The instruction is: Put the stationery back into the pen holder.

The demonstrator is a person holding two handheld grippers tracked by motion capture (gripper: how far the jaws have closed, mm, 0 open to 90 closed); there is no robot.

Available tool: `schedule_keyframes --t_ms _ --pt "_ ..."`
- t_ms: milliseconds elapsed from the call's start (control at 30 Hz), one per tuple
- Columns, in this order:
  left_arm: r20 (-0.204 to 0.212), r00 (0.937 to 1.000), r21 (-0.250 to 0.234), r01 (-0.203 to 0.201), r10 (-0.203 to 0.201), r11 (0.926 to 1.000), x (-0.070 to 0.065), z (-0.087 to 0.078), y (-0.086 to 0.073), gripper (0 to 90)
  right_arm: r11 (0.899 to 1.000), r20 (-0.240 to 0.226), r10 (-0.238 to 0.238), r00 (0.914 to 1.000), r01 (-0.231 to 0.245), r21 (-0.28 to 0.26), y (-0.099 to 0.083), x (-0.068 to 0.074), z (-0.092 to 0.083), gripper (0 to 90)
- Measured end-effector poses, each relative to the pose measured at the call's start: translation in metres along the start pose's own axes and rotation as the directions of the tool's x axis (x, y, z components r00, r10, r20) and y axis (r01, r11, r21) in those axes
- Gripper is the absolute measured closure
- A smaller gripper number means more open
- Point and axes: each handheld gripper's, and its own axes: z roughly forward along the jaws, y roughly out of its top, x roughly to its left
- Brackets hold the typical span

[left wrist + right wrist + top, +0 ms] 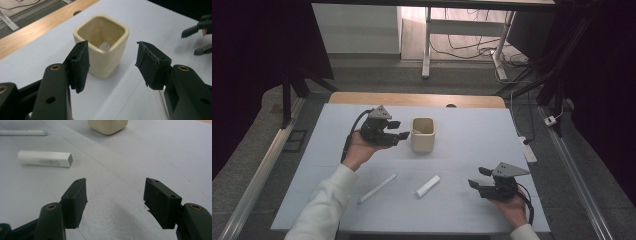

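Observation:
A cream square cup stands upright on the table's pale sheet. My left gripper hovers just left of it, open and holding nothing. In the left gripper view the cup sits beyond the left gripper, with a small white object lying inside it. My right gripper rests low at the front right, open and empty, and appears as the right gripper in its own view. A short white tube and a long thin white stick lie on the sheet between the hands.
The pale sheet covers a wooden table whose far edge shows behind the cup. Dark stands and cables flank the table, with a desk frame farther back. The right gripper's jaws appear in the left gripper view.

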Motion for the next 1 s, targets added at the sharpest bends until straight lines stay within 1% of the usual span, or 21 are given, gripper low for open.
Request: schedule_keyframes --t_ms 100,167,233,400,700,767,833,867,967,1000 --pt "-0.003 1.0000 0.009 -0.007 0.007 0.9999 -0.003 -0.002 -0.006 43.3 1.000 0.007 0.000 1.0000 0.000 0.004 0.000 0.000 0.000 34.7" --pt "-0.009 0.9999 0.019 -0.011 0.011 0.9998 -0.006 -0.005 -0.010 43.3 1.000 0.002 0.002 1.0000 -0.002 -0.002 0.000 0.000 0.000 34.7" --pt "-0.017 0.9998 0.035 -0.011 0.012 0.9993 -0.010 -0.006 -0.014 42.2 1.000 0.006 0.002 1.0000 -0.002 -0.001 0.000 0.000 -0.001 34.7" --pt "-0.036 0.9989 0.069 -0.028 0.031 0.9972 -0.017 -0.008 -0.023 41.4 1.000 0.008 0.003 1.0000 -0.003 0.000 0.000 -0.001 -0.001 34.7" --pt "-0.028 0.9995 0.099 -0.011 0.013 0.9950 -0.021 -0.009 -0.038 39.6 1.000 0.010 0.007 0.9999 -0.007 0.006 -0.001 -0.001 -0.001 34.6" --pt "-0.024 0.9996 0.115 -0.011 0.014 0.9934 -0.020 -0.009 -0.040 39.1 1.000 0.010 0.010 0.9999 -0.010 0.006 -0.002 -0.002 -0.001 34.6" --pt "-0.023 0.9997 0.107 0.000 0.002 0.9943 -0.020 -0.011 -0.043 38.8 1.000 0.014 0.008 0.9999 -0.008 0.009 -0.002 -0.002 -0.002 34.6" --pt "-0.023 0.9997 0.112 -0.002 0.005 0.9937 -0.020 -0.012 -0.044 38.8 1.000 0.011 0.008 0.9999 -0.008 0.004 -0.002 -0.003 -0.002 34.7" --pt "-0.052 0.9984 0.120 -0.014 0.021 0.9927 -0.023 -0.016 -0.047 38.5 1.000 0.012 0.001 0.9999 -0.001 0.004 -0.002 -0.003 -0.003 34.7" --pt "-0.054 0.9981 0.120 -0.022 0.028 0.9925 -0.024 -0.019 -0.047 38.5 1.000 0.012 -0.003 0.9999 0.003 0.008 -0.002 -0.004 -0.004 34.7"
